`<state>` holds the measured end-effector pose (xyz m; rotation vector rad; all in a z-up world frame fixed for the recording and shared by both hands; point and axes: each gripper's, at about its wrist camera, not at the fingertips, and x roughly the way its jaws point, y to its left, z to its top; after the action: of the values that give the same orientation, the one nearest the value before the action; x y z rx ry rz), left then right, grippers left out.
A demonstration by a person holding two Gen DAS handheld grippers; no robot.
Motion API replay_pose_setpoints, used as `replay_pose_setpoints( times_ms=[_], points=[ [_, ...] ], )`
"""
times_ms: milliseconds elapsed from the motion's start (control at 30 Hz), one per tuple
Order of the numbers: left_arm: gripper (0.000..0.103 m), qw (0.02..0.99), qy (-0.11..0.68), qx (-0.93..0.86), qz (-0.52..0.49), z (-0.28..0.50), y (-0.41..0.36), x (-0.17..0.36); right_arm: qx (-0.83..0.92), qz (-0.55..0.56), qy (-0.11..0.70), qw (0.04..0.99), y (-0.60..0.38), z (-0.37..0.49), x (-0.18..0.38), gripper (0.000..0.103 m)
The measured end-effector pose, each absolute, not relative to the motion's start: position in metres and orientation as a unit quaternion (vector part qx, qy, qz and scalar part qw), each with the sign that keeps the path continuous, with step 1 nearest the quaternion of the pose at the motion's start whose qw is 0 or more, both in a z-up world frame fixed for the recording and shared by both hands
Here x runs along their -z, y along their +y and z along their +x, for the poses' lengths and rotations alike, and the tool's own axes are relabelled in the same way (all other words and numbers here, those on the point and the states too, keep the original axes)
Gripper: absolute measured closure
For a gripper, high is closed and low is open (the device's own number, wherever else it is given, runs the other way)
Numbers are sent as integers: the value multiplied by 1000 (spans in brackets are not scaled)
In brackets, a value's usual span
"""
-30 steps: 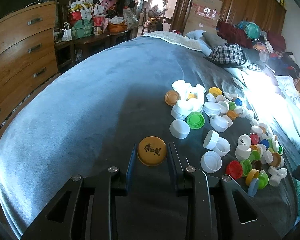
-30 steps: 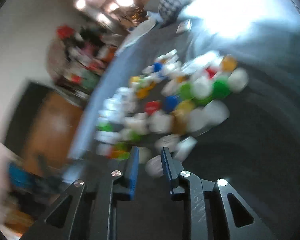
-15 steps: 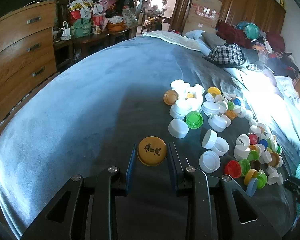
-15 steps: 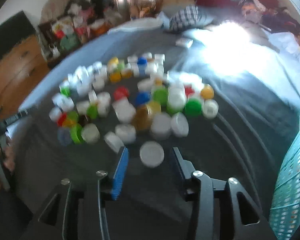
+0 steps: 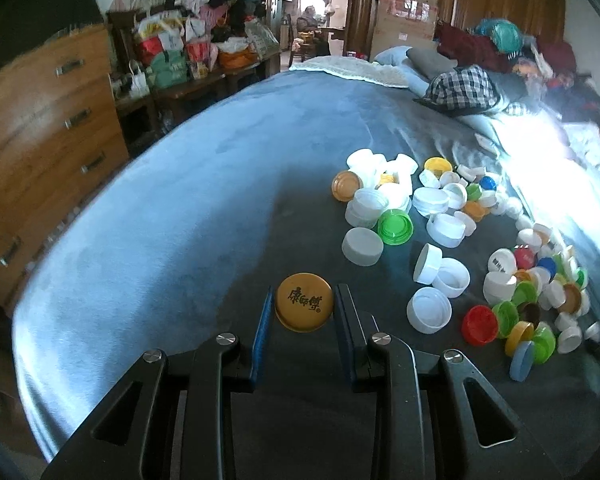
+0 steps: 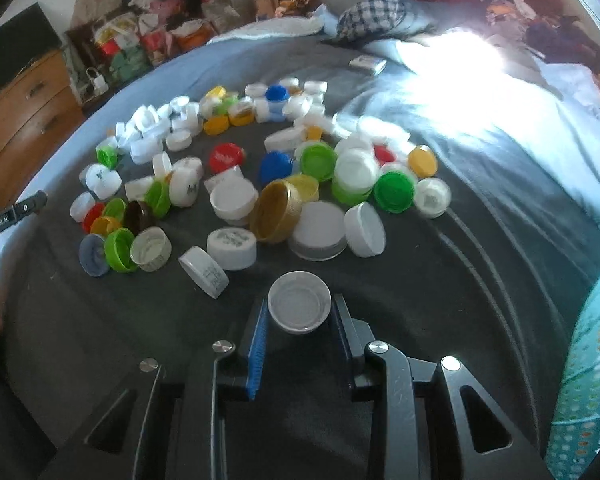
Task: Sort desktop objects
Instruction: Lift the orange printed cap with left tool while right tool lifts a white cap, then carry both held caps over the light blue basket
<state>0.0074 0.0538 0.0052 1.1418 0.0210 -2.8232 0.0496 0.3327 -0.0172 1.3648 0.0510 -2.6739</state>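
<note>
Dozens of bottle caps (image 6: 236,184) lie heaped mid-bed on the grey-blue bed cover (image 5: 188,200), with a teal mesh basket (image 6: 592,364) at its right edge. My left tongs (image 5: 303,312) are clenched on an orange cap (image 5: 304,302), held above the cover. My right tongs (image 6: 299,316) are closing around a white cap (image 6: 299,307), open side up, pads at its rim.

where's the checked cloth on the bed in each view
Left wrist view: the checked cloth is upper right, at the far end of the bed, beyond the pile of bottle caps.
Right wrist view: the checked cloth is at top centre, again beyond the caps.
Shared landmark: the wooden chest of drawers along the left edge.
</note>
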Motion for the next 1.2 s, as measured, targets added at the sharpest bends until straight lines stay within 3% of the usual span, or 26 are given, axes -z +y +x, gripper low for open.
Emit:
replay_pose_setpoints(
  times_ms=[433,933,1200],
  points=[
    [78,-59,69,951,297,52,87,-83,917,392,13,75,346,89,-62,71],
    [78,-157,35,939,303,59,187,-147,944,328,-3,35,404,133,-131,71],
    [78,-199,-20,923,329,56,274,-161,951,308,-11,-18,456,153,-158,71]
  ],
)
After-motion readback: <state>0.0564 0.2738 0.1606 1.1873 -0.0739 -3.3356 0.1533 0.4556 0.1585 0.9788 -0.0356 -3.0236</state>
